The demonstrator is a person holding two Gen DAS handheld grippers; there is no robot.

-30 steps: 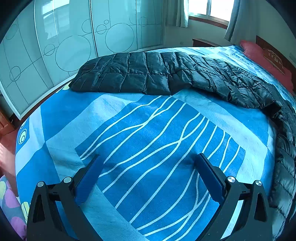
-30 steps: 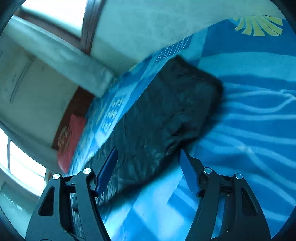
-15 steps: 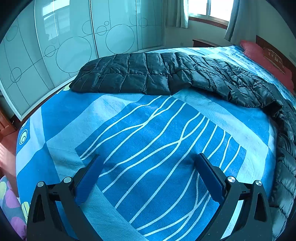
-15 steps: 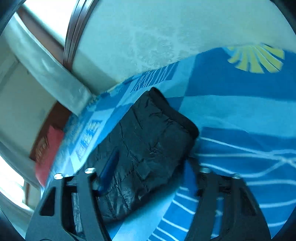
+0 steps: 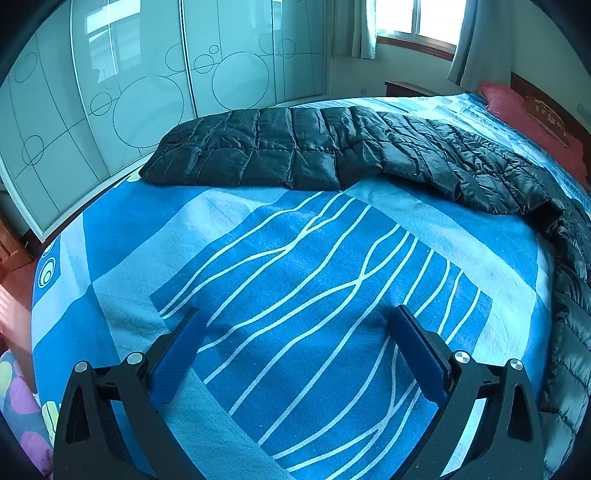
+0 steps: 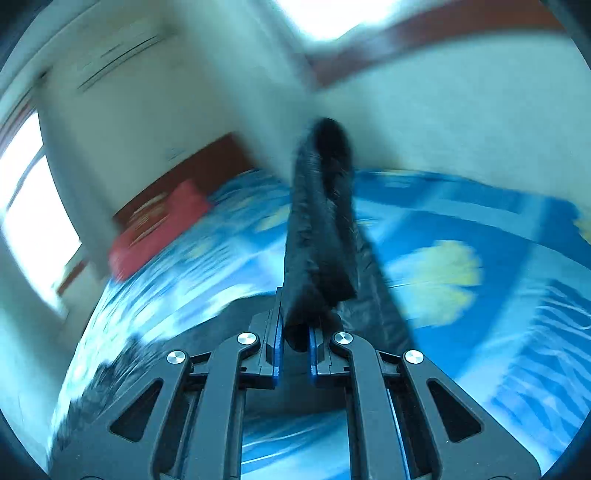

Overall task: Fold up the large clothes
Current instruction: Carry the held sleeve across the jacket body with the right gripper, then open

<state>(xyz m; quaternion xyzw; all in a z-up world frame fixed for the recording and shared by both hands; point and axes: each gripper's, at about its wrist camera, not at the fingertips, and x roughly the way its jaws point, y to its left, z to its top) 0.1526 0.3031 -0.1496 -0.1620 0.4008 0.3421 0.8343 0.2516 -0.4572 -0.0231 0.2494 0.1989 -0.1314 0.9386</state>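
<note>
A black quilted down jacket (image 5: 332, 155) lies spread along the far side of the bed and curves down its right edge. My left gripper (image 5: 295, 350) hovers open over bare blue bedcover, well short of the jacket, nothing between its blue pads. In the blurred right wrist view, my right gripper (image 6: 295, 328) is shut on a dark cuff-like end of the jacket (image 6: 321, 229), which stands up from between the pads and hangs lifted above the bed.
The bed (image 5: 295, 266) has a blue cover with white wavy lines. A red pillow (image 5: 532, 122) lies by the wooden headboard. Sliding wardrobe doors (image 5: 147, 85) stand to the left, a window with curtains (image 5: 413, 18) behind. Wooden floor shows at the left edge.
My right gripper went from open beside the jacket's end to shut on it, then swung up fast and rolled, lifting the fabric. The left gripper and its view stayed still.
</note>
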